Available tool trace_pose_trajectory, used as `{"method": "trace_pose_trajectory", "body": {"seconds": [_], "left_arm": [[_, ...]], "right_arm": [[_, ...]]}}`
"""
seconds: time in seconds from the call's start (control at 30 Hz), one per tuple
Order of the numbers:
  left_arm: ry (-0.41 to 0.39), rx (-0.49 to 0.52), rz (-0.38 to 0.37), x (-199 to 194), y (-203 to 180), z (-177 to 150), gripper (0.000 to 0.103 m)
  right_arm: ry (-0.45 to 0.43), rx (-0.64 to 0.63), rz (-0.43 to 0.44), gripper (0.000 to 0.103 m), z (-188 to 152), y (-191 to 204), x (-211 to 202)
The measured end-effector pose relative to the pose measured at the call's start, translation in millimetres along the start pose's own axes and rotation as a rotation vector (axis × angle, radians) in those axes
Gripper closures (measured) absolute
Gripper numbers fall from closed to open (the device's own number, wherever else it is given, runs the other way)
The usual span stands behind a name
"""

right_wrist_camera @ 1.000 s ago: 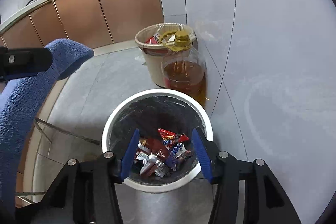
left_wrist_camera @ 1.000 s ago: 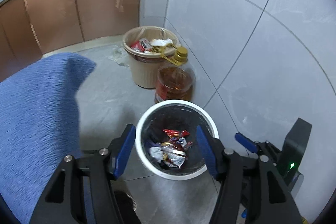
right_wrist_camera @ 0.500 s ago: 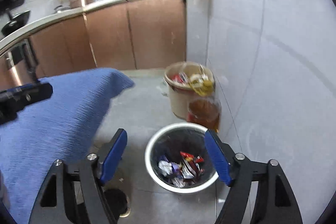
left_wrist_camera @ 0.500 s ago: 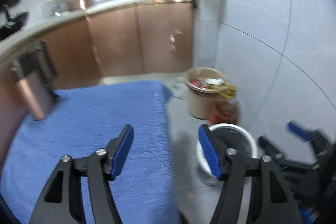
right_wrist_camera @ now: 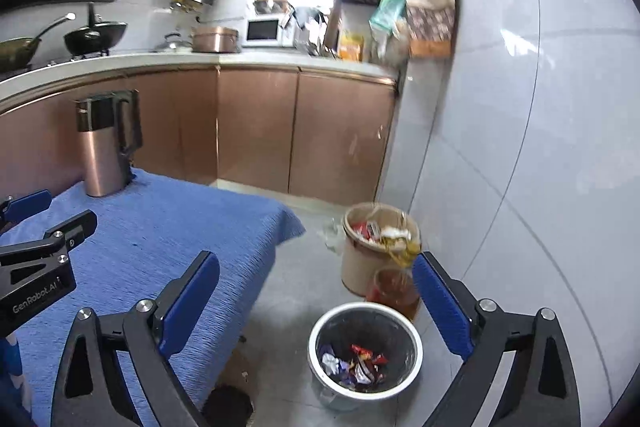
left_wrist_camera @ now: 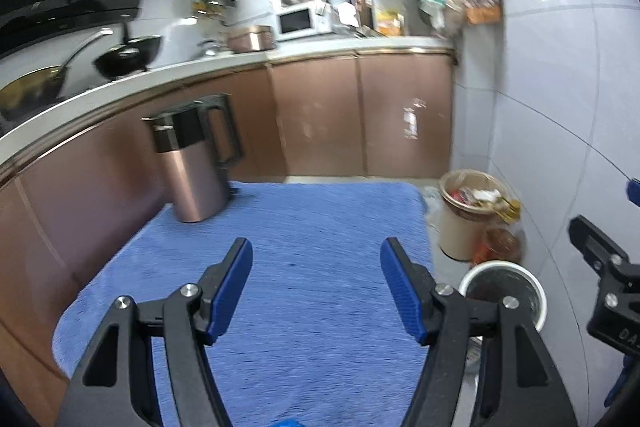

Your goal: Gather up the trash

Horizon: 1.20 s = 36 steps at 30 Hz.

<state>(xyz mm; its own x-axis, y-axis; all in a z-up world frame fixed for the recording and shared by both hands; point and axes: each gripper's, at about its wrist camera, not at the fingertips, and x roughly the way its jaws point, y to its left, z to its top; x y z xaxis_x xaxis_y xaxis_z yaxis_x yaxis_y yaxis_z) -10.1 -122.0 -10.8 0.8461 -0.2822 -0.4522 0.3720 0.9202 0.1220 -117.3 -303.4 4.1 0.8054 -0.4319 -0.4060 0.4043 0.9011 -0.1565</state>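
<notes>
A white-rimmed trash bin (right_wrist_camera: 365,353) with a black liner stands on the floor by the tiled wall and holds several snack wrappers (right_wrist_camera: 356,367). It also shows in the left wrist view (left_wrist_camera: 502,297). My right gripper (right_wrist_camera: 316,301) is open and empty, raised well above the bin. My left gripper (left_wrist_camera: 316,291) is open and empty, over the blue cloth-covered table (left_wrist_camera: 304,267). The table top shows no trash in either view.
A copper-coloured kettle (left_wrist_camera: 192,163) stands at the table's far left corner. A beige bin (right_wrist_camera: 378,251) full of rubbish and an oil bottle (right_wrist_camera: 394,291) stand on the floor by the wall. Brown kitchen cabinets (right_wrist_camera: 296,131) run behind.
Both grippers have risen and tilted up from just above the white bin. The left one has swung left over the blue table. The right gripper's jaws have opened wider.
</notes>
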Motion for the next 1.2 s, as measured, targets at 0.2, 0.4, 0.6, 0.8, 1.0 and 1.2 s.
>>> {"method": "trace_pose_trajectory", "body": {"seconds": [0.2,0.4,0.6,0.8,1.0,1.2], "left_arm": [[-0.088,-0.059,0.059,-25,27,-1,0.02],[-0.116,-0.093,0.064,-35,43,2,0.02],[-0.109,-0.117,0.067,-32,51,0,0.02],[-0.094,-0.134,0.061,-26,57,-2,0.02],[-0.076,-0.14,0.038,-20,55,-3,0.02],[-0.069,-0.146,0.021,-17,55,-6,0.02]], "right_arm": [[-0.036,-0.015,0.008,0.003,4,15,-17],[-0.059,-0.028,0.007,0.001,7,25,-26],[-0.074,-0.031,-0.006,0.0,7,28,-29],[-0.065,-0.026,-0.01,0.0,6,29,-26],[-0.057,-0.022,-0.014,0.0,3,28,-24],[-0.05,-0.01,-0.024,0.0,2,23,-22]]}}
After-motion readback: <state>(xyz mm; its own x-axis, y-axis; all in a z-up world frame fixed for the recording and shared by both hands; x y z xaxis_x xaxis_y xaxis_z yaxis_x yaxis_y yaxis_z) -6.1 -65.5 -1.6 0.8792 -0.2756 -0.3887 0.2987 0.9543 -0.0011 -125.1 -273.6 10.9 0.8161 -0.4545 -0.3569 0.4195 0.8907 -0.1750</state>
